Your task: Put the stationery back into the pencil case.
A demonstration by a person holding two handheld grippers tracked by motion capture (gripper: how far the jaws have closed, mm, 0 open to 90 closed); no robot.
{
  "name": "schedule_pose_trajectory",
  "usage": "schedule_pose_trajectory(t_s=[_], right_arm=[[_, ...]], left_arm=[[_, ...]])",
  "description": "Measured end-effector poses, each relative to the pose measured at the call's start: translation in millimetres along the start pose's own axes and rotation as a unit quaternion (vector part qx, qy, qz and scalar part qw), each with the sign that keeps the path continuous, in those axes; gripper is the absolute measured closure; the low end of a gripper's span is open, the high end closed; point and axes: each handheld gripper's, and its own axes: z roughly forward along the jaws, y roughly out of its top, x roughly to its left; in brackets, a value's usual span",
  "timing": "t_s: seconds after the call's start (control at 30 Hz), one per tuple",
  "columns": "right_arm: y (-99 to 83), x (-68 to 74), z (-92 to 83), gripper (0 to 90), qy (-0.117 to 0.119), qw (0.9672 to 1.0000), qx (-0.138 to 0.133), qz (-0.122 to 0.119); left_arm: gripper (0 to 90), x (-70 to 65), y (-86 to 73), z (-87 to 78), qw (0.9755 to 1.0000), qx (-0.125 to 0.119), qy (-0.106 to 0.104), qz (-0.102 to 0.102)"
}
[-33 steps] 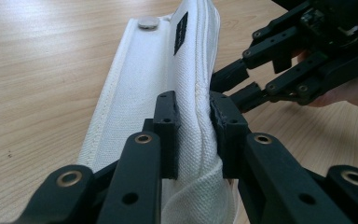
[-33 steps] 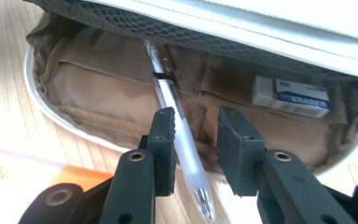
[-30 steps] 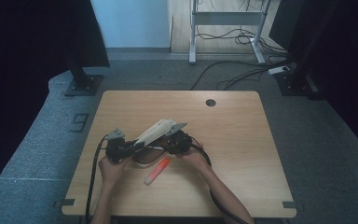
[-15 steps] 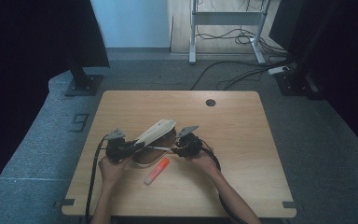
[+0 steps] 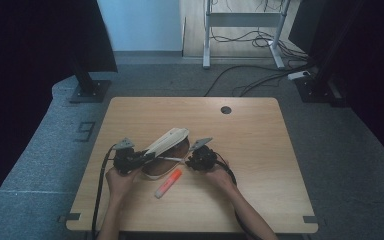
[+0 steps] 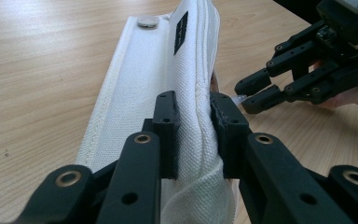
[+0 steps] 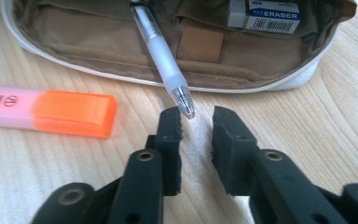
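A white pencil case (image 5: 167, 142) with a tan lining (image 7: 98, 32) lies open on the wooden table (image 5: 260, 150). My left gripper (image 6: 193, 119) is shut on its raised white flap (image 6: 168, 70) and holds it up. A clear pen (image 7: 161, 46) sticks out of the case with its tip toward my right gripper (image 7: 196, 119). That gripper's jaws have just been closing. They stand a little apart, with the pen tip just at their ends and not pressed. An eraser (image 7: 264, 14) sits inside the case.
An orange and pink highlighter (image 5: 168, 183) lies on the table in front of the case, to the left of my right gripper (image 5: 187, 161). A cable hole (image 5: 225, 109) is near the far edge. Bare tabletop stretches to the right and behind.
My right gripper has shifted slightly right and toward the table's front edge, lower over the wood. The left gripper and the raised flap have stayed put.
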Motion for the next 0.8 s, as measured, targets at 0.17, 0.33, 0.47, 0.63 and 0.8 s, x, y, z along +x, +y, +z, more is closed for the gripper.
schedule_pose_trajectory(t_s=[0.17, 0.33, 0.47, 0.63, 0.8], right_arm=[[6.0, 2.1, 4.4, 81.1, -0.005, 0.9999, 0.004, -0.01], [11.9, 4.8, 7.3, 82.1, -0.017, 0.9996, 0.005, -0.024], [16.4, 3.3, 6.7, 82.1, -0.024, 0.9995, -0.001, -0.022], [21.6, -6.8, 5.9, 83.9, -0.022, 0.9996, -0.014, -0.01], [26.8, -14.6, 11.3, 82.3, -0.024, 0.9996, -0.013, -0.003]], left_arm=[[73.9, -0.1, -0.1, 0.3, 1.0, 0.001, -0.001, 0.0], [73.9, -0.3, -0.1, 0.5, 1.0, 0.001, -0.001, 0.0], [73.9, -0.3, -0.1, 0.5, 1.0, 0.001, -0.001, 0.0], [73.9, -0.4, -0.2, 0.8, 1.0, 0.001, -0.002, 0.0], [73.8, -1.7, -0.5, 1.9, 1.0, 0.002, -0.003, 0.001]])
